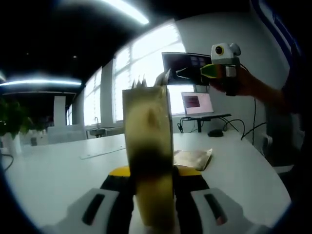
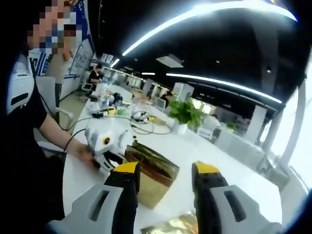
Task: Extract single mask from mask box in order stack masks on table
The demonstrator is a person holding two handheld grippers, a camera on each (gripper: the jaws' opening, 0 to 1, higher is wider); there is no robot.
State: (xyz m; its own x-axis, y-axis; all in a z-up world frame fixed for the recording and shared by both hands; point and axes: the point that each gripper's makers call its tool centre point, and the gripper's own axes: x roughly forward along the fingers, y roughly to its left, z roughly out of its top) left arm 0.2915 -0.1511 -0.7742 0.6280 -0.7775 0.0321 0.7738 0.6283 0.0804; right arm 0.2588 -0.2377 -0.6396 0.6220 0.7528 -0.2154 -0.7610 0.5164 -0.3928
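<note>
- Left gripper view: left gripper (image 1: 153, 195) clamped on the mask box (image 1: 148, 146), a gold carton held upright between its jaws, torn opening at the top.
- Table (image 1: 58, 170): white; one gold packet (image 1: 192, 158), probably an extracted mask, lies flat beyond the box.
- Right gripper (image 1: 214, 72): raised well above the table, apart from the box.
- Right gripper view: right gripper (image 2: 163, 183) jaws spread wide, holding nothing; box (image 2: 153, 175) below them, a second gold packet (image 2: 170, 225) at the lower edge.
- Step in hand, judged: reaching for the next mask.
- Advice: keep the box steady and upright; bring the open jaws to the torn top, pinch one packet edge alone, draw straight out, lay it squarely on the packet already down.
</note>
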